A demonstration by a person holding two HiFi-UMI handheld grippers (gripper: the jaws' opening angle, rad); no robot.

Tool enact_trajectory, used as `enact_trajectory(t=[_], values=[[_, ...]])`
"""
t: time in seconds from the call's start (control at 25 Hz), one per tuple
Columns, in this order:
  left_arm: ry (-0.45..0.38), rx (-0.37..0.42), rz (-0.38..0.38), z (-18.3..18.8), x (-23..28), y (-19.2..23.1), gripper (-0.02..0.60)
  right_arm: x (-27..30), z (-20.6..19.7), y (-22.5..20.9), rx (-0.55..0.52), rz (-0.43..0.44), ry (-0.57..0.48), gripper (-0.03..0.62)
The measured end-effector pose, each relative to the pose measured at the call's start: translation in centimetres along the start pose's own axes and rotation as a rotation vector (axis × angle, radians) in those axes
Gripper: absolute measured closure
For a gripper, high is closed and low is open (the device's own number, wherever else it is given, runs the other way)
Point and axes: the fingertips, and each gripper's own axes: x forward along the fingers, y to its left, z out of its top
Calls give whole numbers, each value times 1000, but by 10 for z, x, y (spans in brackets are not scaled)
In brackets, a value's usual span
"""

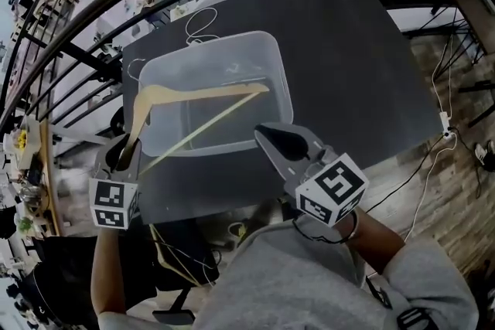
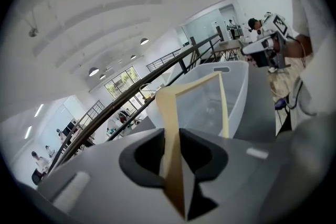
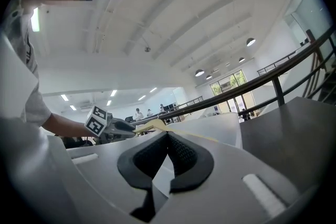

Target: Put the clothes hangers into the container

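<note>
From the head view, one end of the pale wooden clothes hanger (image 1: pixel 193 95) disappears between the jaws of the left gripper (image 1: pixel 126 153). In the left gripper view its lower end also sinks out of sight between them. In the right gripper view, the right gripper (image 3: pixel 168 135) covers the near wall of the clear plastic container (image 3: pixel 223 127). The person's grey sleeve (image 1: pixel 309 274) hides the dark counter's (image 1: pixel 348 50) near edge. Distant people (image 2: pixel 38 161) are too small for us to make out.

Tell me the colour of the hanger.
The hanger is pale tan, like light wood; the head view shows it best.
</note>
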Motion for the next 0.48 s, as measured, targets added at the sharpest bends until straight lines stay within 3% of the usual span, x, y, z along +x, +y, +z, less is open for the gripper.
enact_trajectory(t=[0.16, 0.48], values=[[26, 38, 39, 2, 3, 5, 492, -1, 1, -5, 11, 9, -12, 595], [77, 275, -4, 45, 43, -15, 491, 4, 4, 0, 28, 31, -15, 594]])
